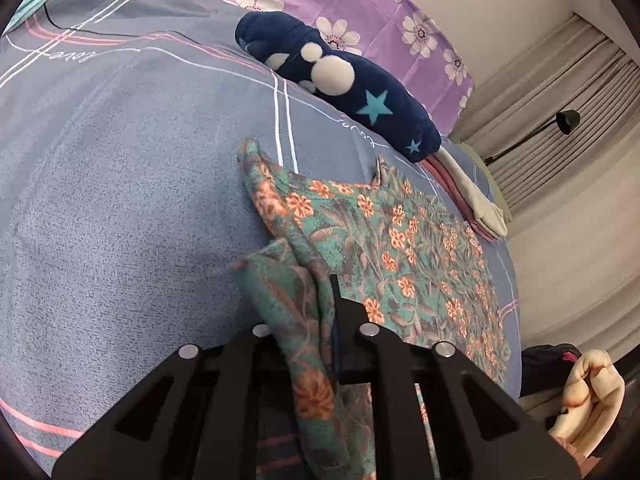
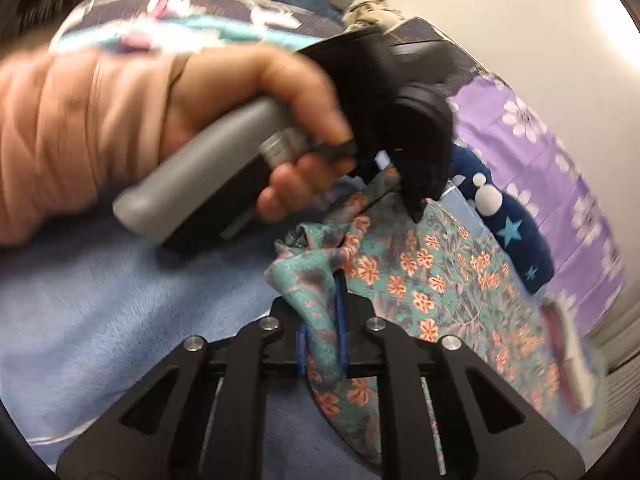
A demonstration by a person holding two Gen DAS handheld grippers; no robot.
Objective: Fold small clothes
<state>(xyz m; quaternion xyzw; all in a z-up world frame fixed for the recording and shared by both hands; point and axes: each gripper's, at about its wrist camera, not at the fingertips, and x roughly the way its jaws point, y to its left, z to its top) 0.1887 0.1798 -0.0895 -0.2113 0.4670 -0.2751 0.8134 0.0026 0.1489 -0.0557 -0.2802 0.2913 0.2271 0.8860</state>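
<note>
Both grippers, left gripper [image 1: 320, 312] and right gripper [image 2: 322, 300], pinch the near edge of the floral cloth [image 1: 400, 232] lying on the bed [image 1: 120, 200]. The fold begins; next, carry this edge evenly to the far side.

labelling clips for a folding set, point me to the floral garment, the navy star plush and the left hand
floral garment [image 1: 404, 240], left wrist view, on its flat spread middle
navy star plush [image 1: 360, 92], left wrist view, on its dark body beside the white spots
left hand [image 2: 248, 100], right wrist view, on the back of the hand
</note>
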